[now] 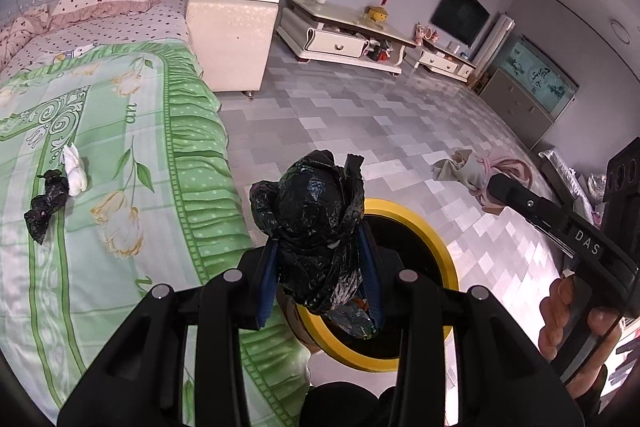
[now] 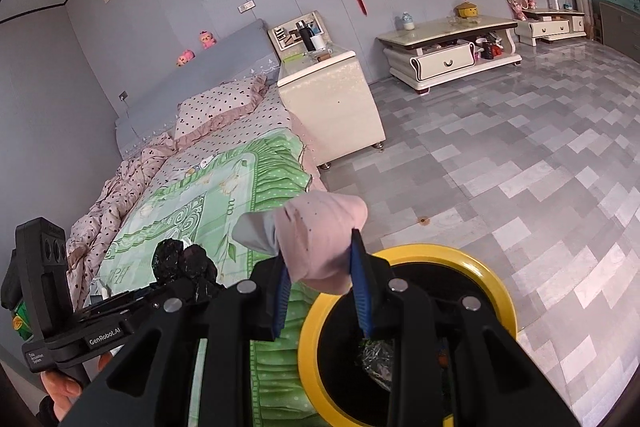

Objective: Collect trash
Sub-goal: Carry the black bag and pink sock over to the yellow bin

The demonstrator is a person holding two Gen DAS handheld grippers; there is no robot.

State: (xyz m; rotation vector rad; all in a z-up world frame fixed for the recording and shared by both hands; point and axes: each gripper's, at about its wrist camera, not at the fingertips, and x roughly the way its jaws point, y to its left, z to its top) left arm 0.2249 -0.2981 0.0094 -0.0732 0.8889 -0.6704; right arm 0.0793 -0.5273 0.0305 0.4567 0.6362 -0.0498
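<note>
Holding: my left gripper [image 1: 320, 267] has its blue-padded jaws closed on a crumpled black plastic bag wad [image 1: 312, 223].
Bin: the round black trash bin with a yellow rim [image 1: 440, 239] stands on the floor just beside the bed, directly under and a little beyond my left jaws.
Bag axis: upright, its tail hanging towards the bin mouth.
Right side: my right gripper [image 2: 322, 291] clamps a pink and grey cloth bundle [image 2: 320, 239], also at the rim.
Nearer: left, I judge; releasing should drop the wad in.
Left behind: a small black plastic scrap [image 1: 46, 205] and a white crumpled tissue [image 1: 75, 167] lie touching on the green floral bedspread [image 1: 120, 131].
</note>
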